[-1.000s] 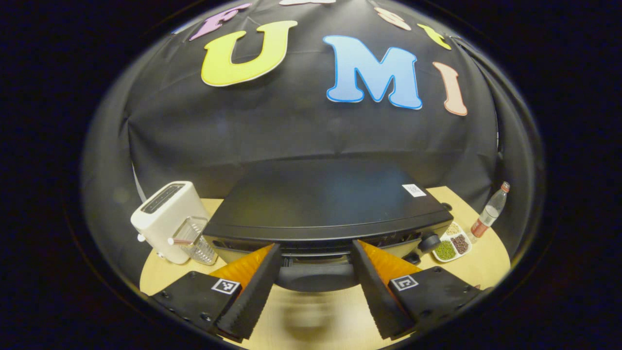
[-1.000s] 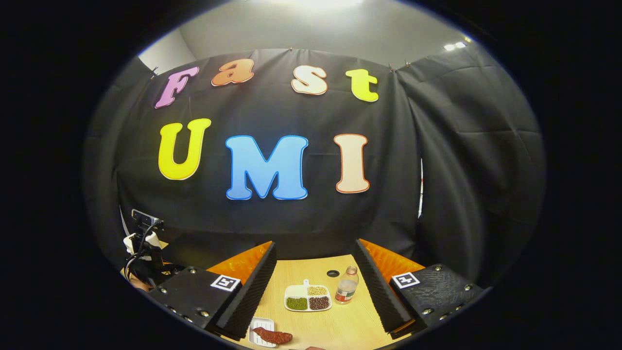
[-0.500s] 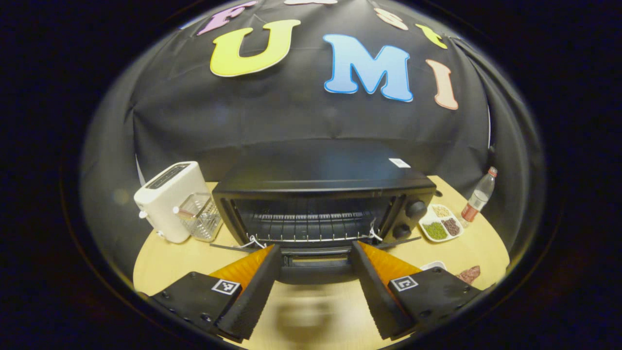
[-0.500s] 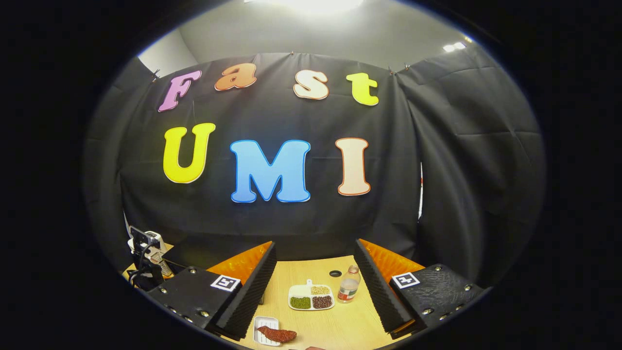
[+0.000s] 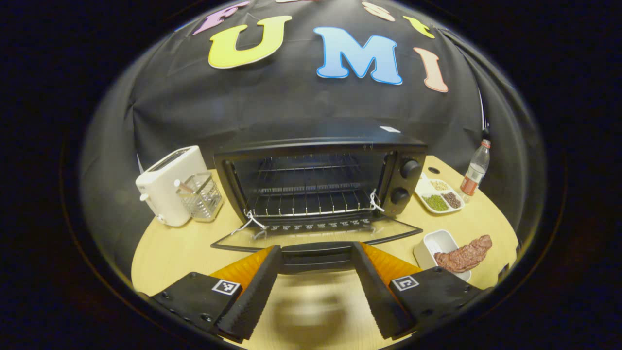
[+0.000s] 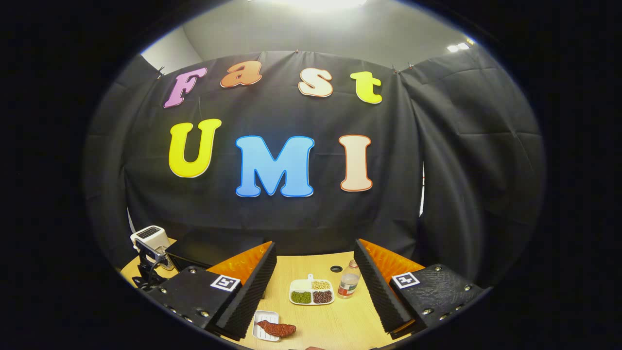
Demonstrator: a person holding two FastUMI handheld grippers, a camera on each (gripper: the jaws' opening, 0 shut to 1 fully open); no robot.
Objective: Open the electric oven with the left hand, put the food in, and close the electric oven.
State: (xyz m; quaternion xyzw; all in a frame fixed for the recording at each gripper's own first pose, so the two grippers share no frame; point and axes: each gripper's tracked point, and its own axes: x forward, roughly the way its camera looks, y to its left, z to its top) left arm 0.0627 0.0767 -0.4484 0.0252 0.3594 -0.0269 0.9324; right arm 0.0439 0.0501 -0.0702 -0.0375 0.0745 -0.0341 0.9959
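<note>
The black electric oven (image 5: pixel 316 146) stands mid-table with its glass door (image 5: pixel 316 234) folded down flat, and the wire rack inside is bare. My left gripper (image 5: pixel 316 249) is open and low in front of it. The door handle (image 5: pixel 316 260) lies between its spread fingers. The food, a reddish-brown piece of meat (image 5: pixel 464 253), rests on a small white tray (image 5: pixel 435 240) to the oven's right. My right gripper (image 6: pixel 315 245) hovers open above the table with nothing in it. Below it are the meat (image 6: pixel 277 329) and tray (image 6: pixel 265 323). The oven's top (image 6: pixel 214 245) shows at its left.
A white toaster (image 5: pixel 167 189) and a clear glass holder (image 5: pixel 199 197) stand left of the oven. A divided dish of beans (image 5: pixel 437 197) and a small bottle (image 5: pixel 474 175) sit to its right, near the table's back edge.
The oven door has swung down from nearly shut to fully open, and my left gripper has come down and back with the handle. The right gripper has barely moved.
</note>
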